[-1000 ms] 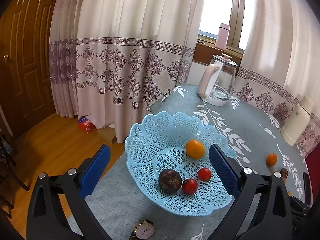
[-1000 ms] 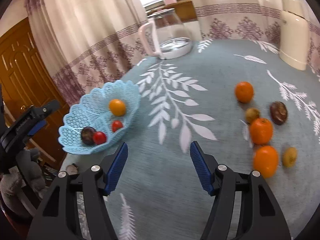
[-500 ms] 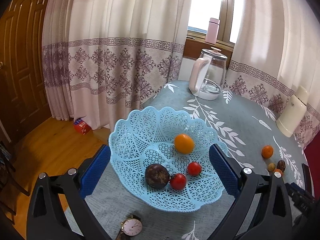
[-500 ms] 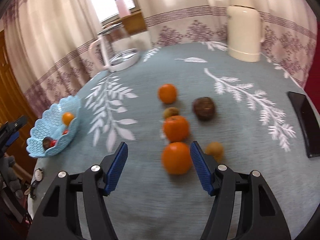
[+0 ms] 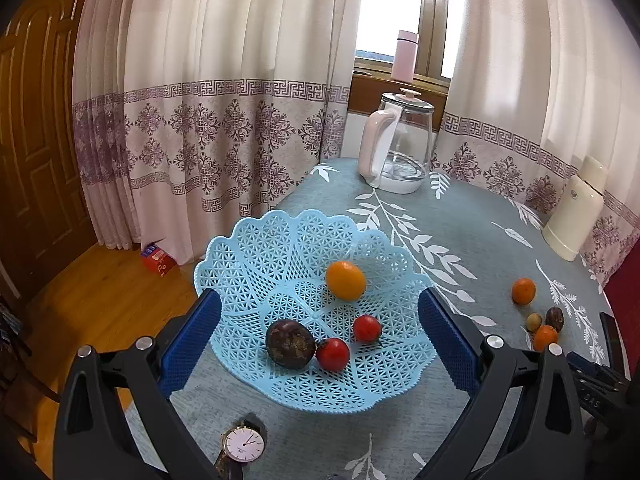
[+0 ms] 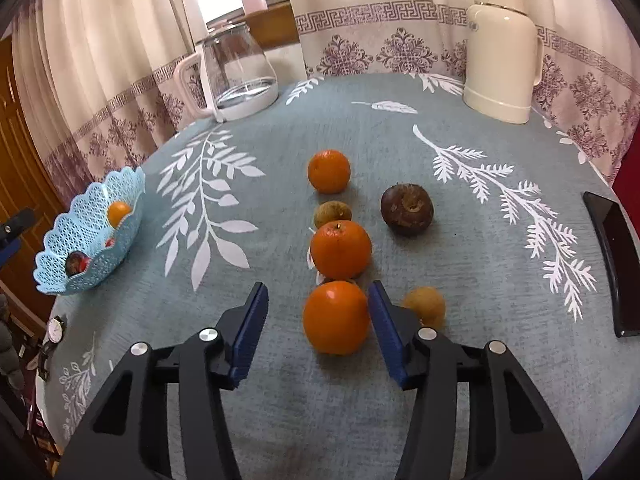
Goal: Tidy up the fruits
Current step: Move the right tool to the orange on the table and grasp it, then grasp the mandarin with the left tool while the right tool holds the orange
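Right now your right gripper (image 6: 318,320) is spread wide and holds nothing, with the nearest orange (image 6: 336,317) sitting between its two blue pads, off-centre toward the right pad (image 6: 382,318), which is just beside the fruit or touching it; the left pad stands apart. That fruit is round, so there is no long axis to line up with; what matters is that it lies straight ahead and slightly right of your midline. Your right hand is plainly the nearer one for it.

Beyond it, on the table (image 6: 460,380), count two more oranges, the middle orange (image 6: 341,249) and the far orange (image 6: 329,171), then two small tan fruits, one (image 6: 425,306) beside the right pad and one (image 6: 332,213) between the far pair, and one dark brown fruit (image 6: 406,209). That makes six loose pieces.

Your left gripper (image 5: 318,344) is also spread wide and empty, its pads framing the blue basket (image 5: 256,248). Inside the basket count four: one yellow-orange fruit (image 5: 345,280), two red tomatoes (image 5: 367,328) (image 5: 333,354) and one dark fruit (image 5: 290,343). A glass kettle (image 6: 236,76), a cream flask (image 6: 500,62), a wristwatch (image 5: 243,445) and a phone (image 6: 612,260) also stand on the cloth.
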The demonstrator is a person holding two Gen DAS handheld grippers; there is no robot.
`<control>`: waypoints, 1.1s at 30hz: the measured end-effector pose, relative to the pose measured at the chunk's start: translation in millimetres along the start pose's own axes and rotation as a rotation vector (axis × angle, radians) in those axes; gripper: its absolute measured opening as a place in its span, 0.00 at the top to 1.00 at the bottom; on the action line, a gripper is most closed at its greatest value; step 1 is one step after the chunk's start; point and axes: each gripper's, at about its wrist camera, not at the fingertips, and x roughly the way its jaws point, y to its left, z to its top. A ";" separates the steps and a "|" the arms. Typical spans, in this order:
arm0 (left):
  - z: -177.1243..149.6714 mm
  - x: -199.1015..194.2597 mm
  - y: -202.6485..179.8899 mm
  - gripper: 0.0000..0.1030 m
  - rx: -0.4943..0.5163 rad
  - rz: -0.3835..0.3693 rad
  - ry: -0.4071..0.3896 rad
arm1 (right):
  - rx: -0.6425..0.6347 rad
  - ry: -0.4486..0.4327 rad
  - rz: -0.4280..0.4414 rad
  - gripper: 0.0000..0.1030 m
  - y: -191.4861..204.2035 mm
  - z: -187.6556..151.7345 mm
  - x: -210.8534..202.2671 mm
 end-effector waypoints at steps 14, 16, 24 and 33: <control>-2.8 -0.4 -10.8 0.03 0.024 -0.016 0.006 | -0.038 0.099 -0.046 0.64 -0.4 -0.3 24.6; -2.8 -0.2 -12.2 0.03 0.023 -0.017 0.008 | -0.039 0.100 -0.041 0.64 -1.3 -0.5 23.7; -5.9 -0.1 -29.6 0.03 0.050 -0.041 0.016 | -0.038 0.070 -0.011 0.64 -3.8 -5.3 7.1; -6.2 0.6 -62.3 0.03 0.111 -0.079 0.020 | 0.009 0.021 0.011 0.64 -23.5 -7.3 -19.6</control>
